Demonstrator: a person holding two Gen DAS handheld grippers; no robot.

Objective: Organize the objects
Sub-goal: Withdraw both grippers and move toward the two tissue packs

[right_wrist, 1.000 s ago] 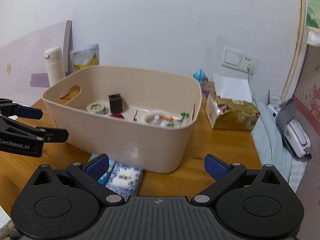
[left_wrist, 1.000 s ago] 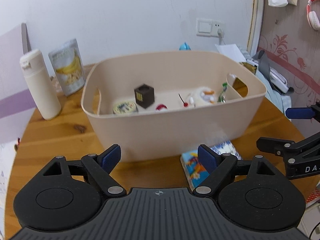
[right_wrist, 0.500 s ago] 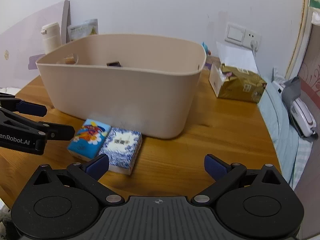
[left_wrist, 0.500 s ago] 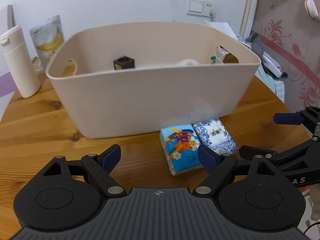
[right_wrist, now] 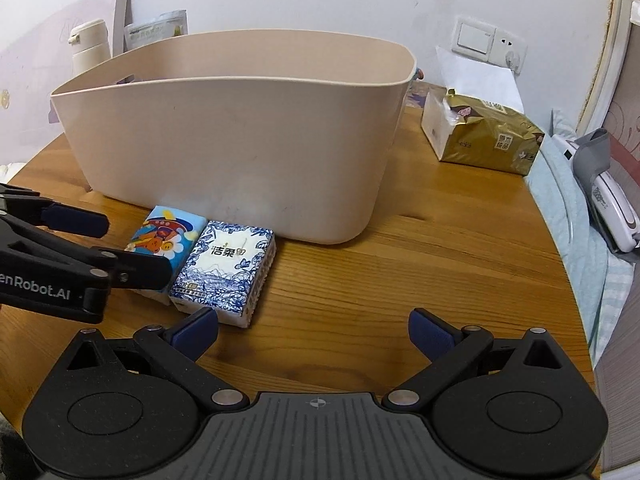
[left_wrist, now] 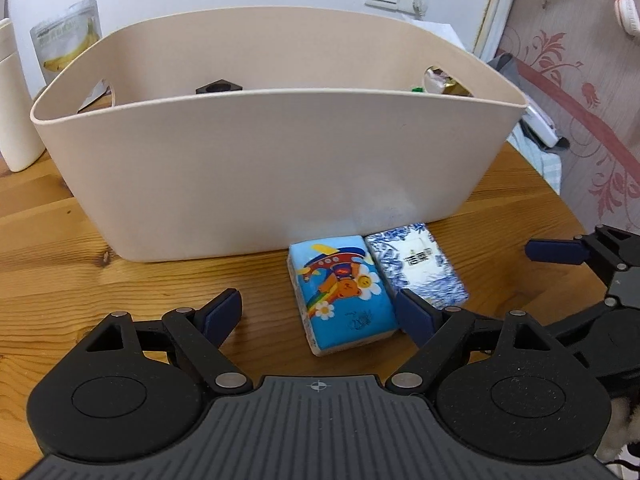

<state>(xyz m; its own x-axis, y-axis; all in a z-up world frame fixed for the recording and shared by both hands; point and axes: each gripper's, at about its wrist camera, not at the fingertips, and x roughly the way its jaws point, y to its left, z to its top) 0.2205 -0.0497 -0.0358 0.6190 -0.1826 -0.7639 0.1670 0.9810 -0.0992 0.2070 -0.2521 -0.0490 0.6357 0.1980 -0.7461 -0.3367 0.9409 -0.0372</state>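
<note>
Two tissue packs lie side by side on the wooden table, against the near wall of a beige bin (left_wrist: pixel 280 160) (right_wrist: pixel 240 140). One is a light blue cartoon pack (left_wrist: pixel 344 296) (right_wrist: pixel 160 236), the other a blue-and-white pack (left_wrist: pixel 416 268) (right_wrist: pixel 228 268). My left gripper (left_wrist: pixel 318 312) (right_wrist: pixel 128 244) is open, low over the cartoon pack, whose near end lies between the fingers without touching the pads. My right gripper (right_wrist: pixel 312 326) is open and holds nothing; its left finger is by the blue-and-white pack's near corner. A dark cube (left_wrist: pixel 218 88) shows inside the bin.
A white bottle (left_wrist: pixel 12 120) (right_wrist: pixel 90 44) and a banana snack pouch (left_wrist: pixel 68 44) stand behind the bin on the left. A gold tissue package (right_wrist: pixel 480 136) sits at the back right. The round table's edge curves on the right, beside a device (right_wrist: pixel 612 208) on blue cloth.
Both grippers have come down toward the table in front of the bin. The bin's inside has mostly dropped out of sight, and the two tissue packs are closer and larger.
</note>
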